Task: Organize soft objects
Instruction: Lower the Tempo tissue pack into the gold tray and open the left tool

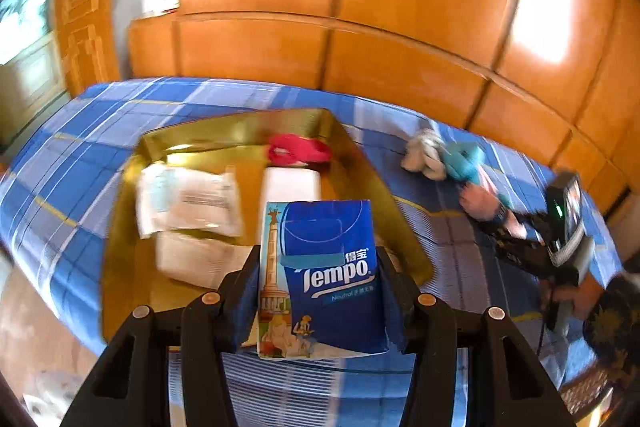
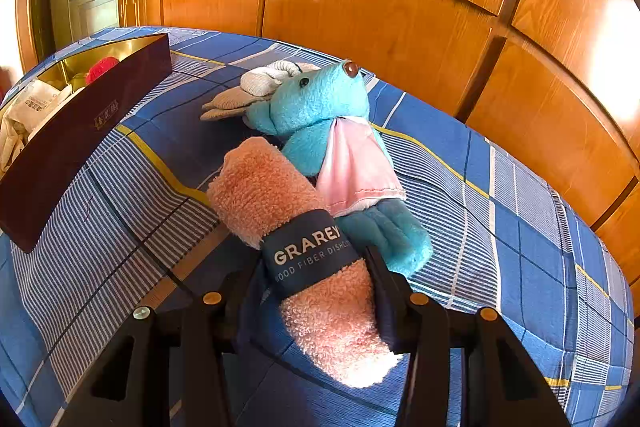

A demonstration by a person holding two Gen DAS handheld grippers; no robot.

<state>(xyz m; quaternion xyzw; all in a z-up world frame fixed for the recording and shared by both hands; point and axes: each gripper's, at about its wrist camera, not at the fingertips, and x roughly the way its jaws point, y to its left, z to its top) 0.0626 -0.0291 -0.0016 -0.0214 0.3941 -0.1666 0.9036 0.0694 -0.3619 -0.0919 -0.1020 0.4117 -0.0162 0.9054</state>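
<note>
My left gripper [image 1: 318, 267] is shut on a blue Tempo tissue pack [image 1: 328, 267], held above the near edge of a gold-lined box [image 1: 360, 163] on the bed. Inside the box lie a red soft item [image 1: 298, 149], a white pack [image 1: 292, 185] and white paper-wrapped packets [image 1: 188, 201]. My right gripper [image 2: 314, 267] is shut on a rolled pink dishcloth [image 2: 280, 203] with a dark label band, resting on the bed. A turquoise plush toy [image 2: 320, 115] with a pink scarf lies against the roll. A rolled grey-white sock pair [image 2: 260, 83] sits beyond it.
The bed carries a blue plaid sheet [image 2: 520, 227]. Orange wooden wardrobe panels [image 2: 360, 7] stand right behind it. The box's dark outer wall [image 2: 80, 139] is left of the right gripper. In the left wrist view, a person's hand holds the other gripper's handle [image 1: 564, 227] at the right.
</note>
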